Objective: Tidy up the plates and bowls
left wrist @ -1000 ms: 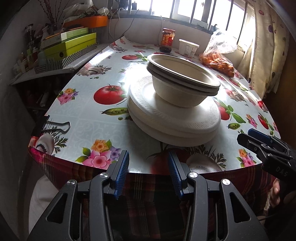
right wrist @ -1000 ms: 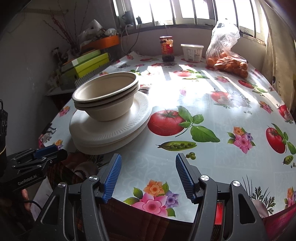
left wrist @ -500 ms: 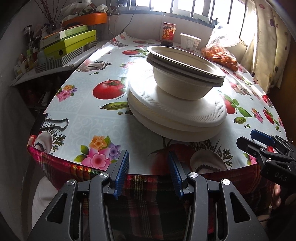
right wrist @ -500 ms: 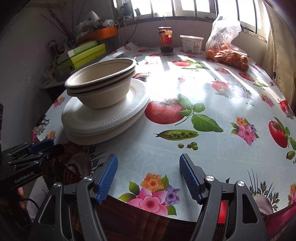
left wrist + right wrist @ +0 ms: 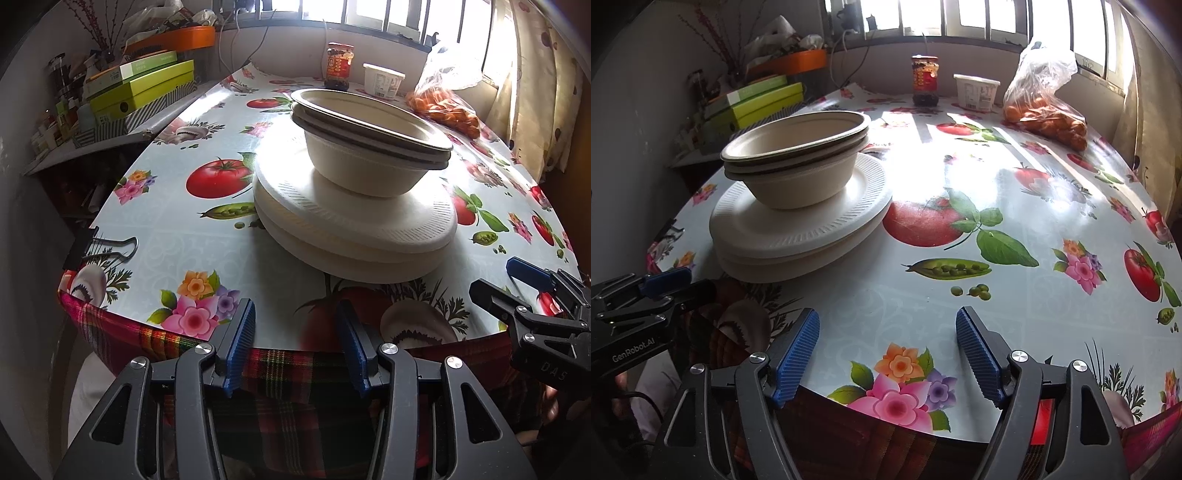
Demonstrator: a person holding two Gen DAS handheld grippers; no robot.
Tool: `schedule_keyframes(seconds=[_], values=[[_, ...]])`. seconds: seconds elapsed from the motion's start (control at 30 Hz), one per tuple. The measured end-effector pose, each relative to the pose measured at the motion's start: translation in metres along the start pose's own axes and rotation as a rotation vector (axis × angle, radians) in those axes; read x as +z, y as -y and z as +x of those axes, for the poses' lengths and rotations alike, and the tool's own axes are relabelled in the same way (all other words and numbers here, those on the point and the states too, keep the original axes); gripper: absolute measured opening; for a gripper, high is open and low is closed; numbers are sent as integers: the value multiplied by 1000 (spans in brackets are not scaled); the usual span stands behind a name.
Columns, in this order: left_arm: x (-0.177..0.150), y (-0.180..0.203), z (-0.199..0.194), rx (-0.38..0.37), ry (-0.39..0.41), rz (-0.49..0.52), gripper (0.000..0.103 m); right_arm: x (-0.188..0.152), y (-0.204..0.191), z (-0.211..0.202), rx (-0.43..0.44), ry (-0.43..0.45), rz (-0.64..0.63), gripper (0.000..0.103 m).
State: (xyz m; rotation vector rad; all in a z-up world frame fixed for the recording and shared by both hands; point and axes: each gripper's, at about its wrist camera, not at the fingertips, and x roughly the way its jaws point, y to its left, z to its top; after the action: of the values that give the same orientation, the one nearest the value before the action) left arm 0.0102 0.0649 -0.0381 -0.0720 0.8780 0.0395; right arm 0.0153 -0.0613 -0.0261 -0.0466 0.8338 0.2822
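Nested beige bowls (image 5: pixel 369 147) sit on a stack of white plates (image 5: pixel 351 229) near the table's front edge. The bowls (image 5: pixel 798 166) and plates (image 5: pixel 801 229) also show at the left in the right wrist view. My left gripper (image 5: pixel 297 347) is open and empty, just off the table edge in front of the stack. My right gripper (image 5: pixel 888 354) is open and empty over the front edge, to the right of the stack. Each gripper shows in the other's view, the right one (image 5: pixel 517 288) and the left one (image 5: pixel 661 284).
The round table (image 5: pixel 1015 206) has a fruit-print oilcloth. At the back stand a red-labelled jar (image 5: pixel 924 79), a white tub (image 5: pixel 976 91) and a plastic bag of oranges (image 5: pixel 1045 103). A binder clip (image 5: pixel 107 247) grips the left edge. Green boxes (image 5: pixel 144 88) lie on a side shelf.
Both grippers have drawn back slightly toward the table's front edge. The right gripper has opened a little wider. The bowls and plates have not moved.
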Motion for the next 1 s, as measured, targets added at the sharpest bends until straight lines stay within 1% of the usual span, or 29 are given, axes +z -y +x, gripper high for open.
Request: schedule_keyframes(seconds=[0.13,0.27,1.0], values=[[0,3,1,-1,0,8,53,0,-1,0,-4,3,-5,79],[0,5,1,1,0,12,55,0,-2,0,-3,3,-5,80],[0,5,1,1,1,12,56,-1,-1,1,-6,2,-7,81]])
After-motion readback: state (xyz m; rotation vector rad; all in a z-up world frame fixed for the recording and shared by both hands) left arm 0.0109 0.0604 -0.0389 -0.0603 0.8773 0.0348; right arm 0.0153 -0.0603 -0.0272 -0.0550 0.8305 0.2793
